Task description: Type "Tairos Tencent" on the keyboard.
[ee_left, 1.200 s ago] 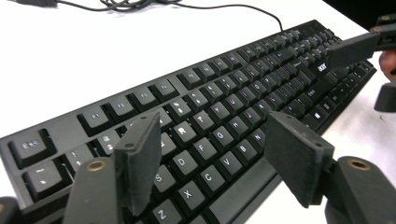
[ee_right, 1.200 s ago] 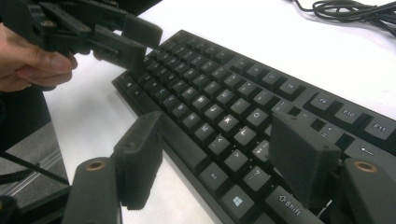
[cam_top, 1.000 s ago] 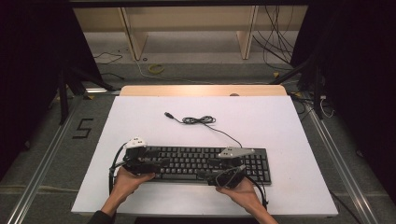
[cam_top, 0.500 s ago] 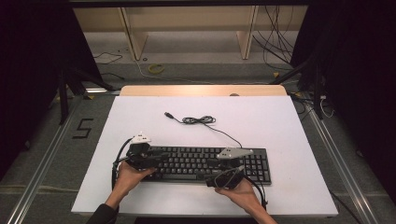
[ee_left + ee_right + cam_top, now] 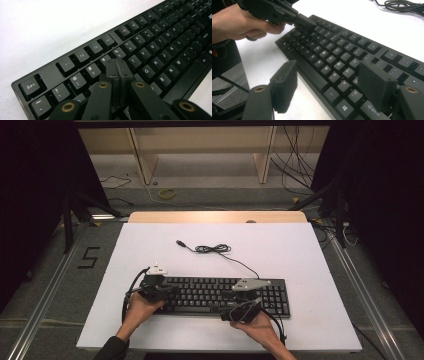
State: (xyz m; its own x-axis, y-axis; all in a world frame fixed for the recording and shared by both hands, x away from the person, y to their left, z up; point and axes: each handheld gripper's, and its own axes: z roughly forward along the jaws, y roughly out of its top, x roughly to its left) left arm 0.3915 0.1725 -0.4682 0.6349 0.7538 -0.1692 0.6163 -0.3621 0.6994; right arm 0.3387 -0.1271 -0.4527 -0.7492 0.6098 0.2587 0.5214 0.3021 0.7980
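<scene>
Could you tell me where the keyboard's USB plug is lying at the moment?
In the high view the USB plug lies on the white table, left of the coiled cable and beyond the keyboard.

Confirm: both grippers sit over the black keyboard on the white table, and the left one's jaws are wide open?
Not quite. The left gripper has just closed; its jaws meet with nothing between them, above the keyboard, as the left gripper view shows. The rest holds: right gripper, white table.

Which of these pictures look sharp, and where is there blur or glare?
High view: evenly lit white table, dark surroundings. Left gripper view: near keys on the keyboard are sharp, the far end blurs, the table washes out bright. Right gripper view: the near fingers look soft.
</scene>
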